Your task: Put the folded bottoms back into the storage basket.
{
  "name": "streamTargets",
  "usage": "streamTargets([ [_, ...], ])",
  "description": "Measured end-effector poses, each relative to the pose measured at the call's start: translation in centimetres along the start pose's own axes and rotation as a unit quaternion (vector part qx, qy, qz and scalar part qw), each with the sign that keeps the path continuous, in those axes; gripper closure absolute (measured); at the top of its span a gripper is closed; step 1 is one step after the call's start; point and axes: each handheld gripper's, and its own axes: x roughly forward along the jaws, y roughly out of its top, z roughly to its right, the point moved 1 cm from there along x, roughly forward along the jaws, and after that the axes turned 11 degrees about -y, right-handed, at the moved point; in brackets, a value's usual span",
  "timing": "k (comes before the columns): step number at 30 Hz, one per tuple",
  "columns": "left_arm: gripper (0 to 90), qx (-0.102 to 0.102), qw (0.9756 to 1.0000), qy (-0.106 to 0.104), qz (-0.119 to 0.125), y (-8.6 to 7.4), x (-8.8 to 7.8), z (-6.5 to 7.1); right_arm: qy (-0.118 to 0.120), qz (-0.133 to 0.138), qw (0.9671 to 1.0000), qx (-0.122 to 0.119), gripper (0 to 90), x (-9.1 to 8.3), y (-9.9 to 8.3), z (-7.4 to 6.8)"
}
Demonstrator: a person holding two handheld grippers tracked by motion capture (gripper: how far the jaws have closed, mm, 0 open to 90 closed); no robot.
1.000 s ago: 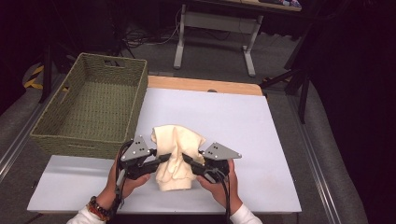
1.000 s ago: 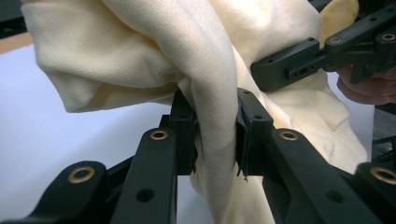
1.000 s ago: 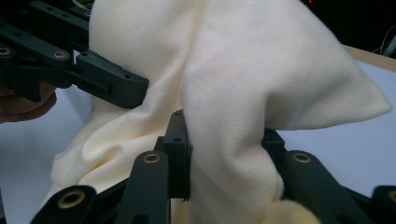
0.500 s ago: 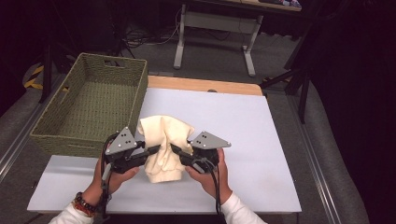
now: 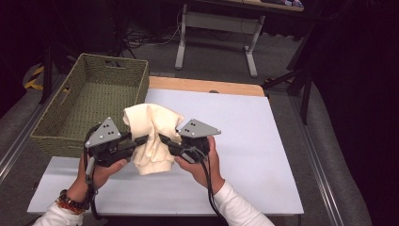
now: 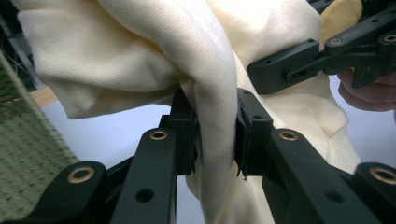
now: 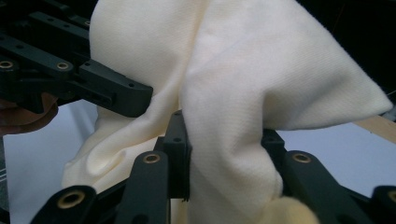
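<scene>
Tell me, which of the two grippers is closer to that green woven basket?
Left. The left gripper holds the cream cloth right beside the green woven basket; the right gripper grips the cloth's far side, farther from it.

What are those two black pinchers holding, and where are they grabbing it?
Both hold the cream cloth. The left gripper pinches a bunched fold on one side, the right gripper another fold on the other side.

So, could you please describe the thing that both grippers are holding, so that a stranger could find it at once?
Start at the white table top with the green woven basket at its left edge. Just right of the basket, near the front, hangs a cream cloth, clamped between the left gripper and the right gripper. It is the one soft, pale, crumpled thing there.
</scene>
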Motion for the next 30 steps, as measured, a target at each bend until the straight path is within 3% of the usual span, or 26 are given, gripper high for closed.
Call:
streamTargets([
  [5,72.0,-0.008,1.0000,0.006,0.002,0.8,-1.5,-0.8,0.014,0.011,0.9998,0.000,65.3,0.9,1.6,-0.5],
  [7,72.1,-0.002,0.9998,0.018,-0.003,1.4,-2.2,-1.0,0.018,0.014,0.9997,-0.001,65.3,1.3,2.1,-0.6],
  [14,72.0,-0.003,0.9996,0.027,-0.005,2.2,-4.0,-2.1,0.038,0.023,0.9990,-0.003,65.3,2.7,4.1,-1.2],
  [22,72.0,-0.016,0.9991,0.037,-0.016,2.3,-5.7,-4.3,0.054,0.024,0.9983,0.002,65.2,5.1,5.4,-1.8],
  [30,72.0,-0.044,0.9972,0.056,-0.021,2.2,-7.0,-7.0,0.072,0.016,0.9971,0.017,65.1,8.4,6.6,-2.2],
])
